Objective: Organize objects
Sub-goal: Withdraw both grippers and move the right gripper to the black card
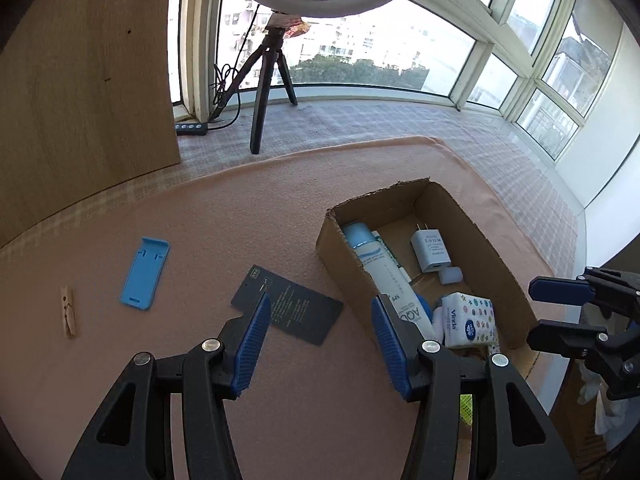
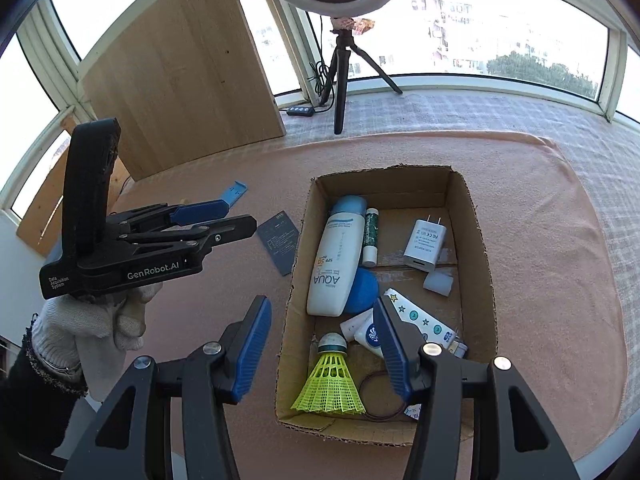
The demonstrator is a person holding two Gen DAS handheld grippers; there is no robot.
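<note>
A cardboard box [image 2: 476,216] [image 1: 496,264] on the pink cloth holds a white sunscreen bottle [image 2: 334,264], a lip balm stick [image 2: 371,236], a white charger [image 2: 426,245], a tissue pack [image 1: 468,320], a yellow shuttlecock [image 2: 330,384] and a hair band [image 2: 380,400]. Left of the box lie a dark card [image 1: 288,308], a blue phone stand [image 1: 145,273] and a wooden clothespin [image 1: 69,311]. My left gripper [image 1: 320,312] is open and empty above the card and the box's left wall. My right gripper [image 2: 322,320] is open and empty over the box's near end.
A ring light on a black tripod [image 1: 264,92] stands at the back by the windows, with a cable remote [image 1: 192,128]. A wooden panel [image 1: 80,88] stands at the back left. The pink cloth [image 1: 200,224] ends at the table's right edge.
</note>
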